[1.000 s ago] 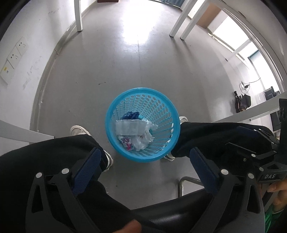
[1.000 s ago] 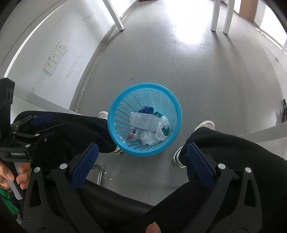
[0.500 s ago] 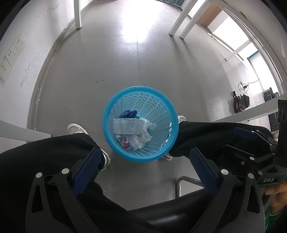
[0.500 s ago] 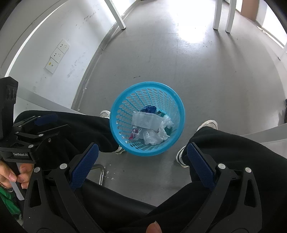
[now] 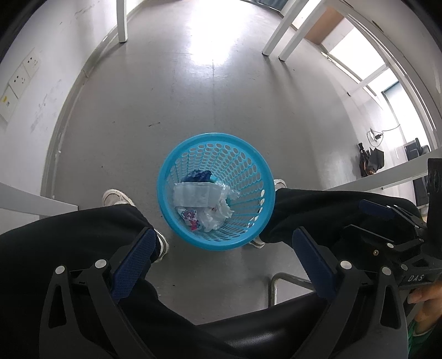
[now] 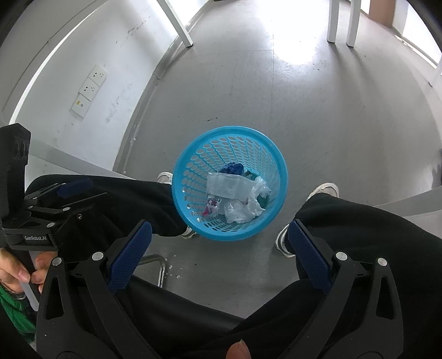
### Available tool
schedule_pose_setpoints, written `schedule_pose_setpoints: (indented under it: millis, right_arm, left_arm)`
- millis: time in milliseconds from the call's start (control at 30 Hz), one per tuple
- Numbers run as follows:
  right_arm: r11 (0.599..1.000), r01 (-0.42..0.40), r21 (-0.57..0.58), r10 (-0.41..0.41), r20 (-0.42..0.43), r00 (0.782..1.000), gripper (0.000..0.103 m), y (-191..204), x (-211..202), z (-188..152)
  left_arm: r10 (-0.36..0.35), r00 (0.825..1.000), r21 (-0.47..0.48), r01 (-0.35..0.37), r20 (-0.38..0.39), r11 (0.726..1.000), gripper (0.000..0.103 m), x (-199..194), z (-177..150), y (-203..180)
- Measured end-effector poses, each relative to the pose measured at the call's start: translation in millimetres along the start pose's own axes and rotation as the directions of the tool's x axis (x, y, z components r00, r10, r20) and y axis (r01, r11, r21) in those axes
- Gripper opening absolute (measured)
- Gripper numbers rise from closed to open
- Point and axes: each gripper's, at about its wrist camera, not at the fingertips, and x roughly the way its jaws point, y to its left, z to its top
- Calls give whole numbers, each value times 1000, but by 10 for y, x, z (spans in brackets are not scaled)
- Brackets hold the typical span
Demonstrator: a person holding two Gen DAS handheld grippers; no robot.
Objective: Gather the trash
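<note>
A blue perforated waste basket (image 5: 248,165) (image 6: 193,176) stands on the grey floor between a seated person's feet. Inside lie crumpled white wrappers (image 5: 193,194) (image 6: 225,186), a dark blue wrapper (image 5: 200,174) and a small pink printed packet (image 5: 190,216). My left gripper (image 5: 221,248) hangs high above the basket's near side, open, with nothing between its blue pads (image 5: 132,262). My right gripper (image 6: 218,245) is also open and empty above the basket. Each gripper shows at the side of the other's view.
The person's black trouser legs (image 5: 69,237) (image 6: 373,234) and white shoes (image 5: 116,197) flank the basket. White table legs (image 5: 121,22) (image 6: 333,22) stand at the far end of the floor. A wall with sockets (image 6: 88,88) runs along the left. A metal chair frame (image 5: 276,284) sits below.
Both views have drifted slightly over the basket, which sits a little left of and lower than before in the left view and further right in the right one. Both grippers stay open.
</note>
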Motion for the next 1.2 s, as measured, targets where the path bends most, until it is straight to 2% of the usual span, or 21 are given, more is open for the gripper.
schedule_pose_setpoints:
  millis: [1200]
  right_arm:
    - [1000,-13,26,13,-3,1000,95,-44,-15,11]
  left_arm:
    - [-2,1000,-9,2,-13,1000,97,41,13,10]
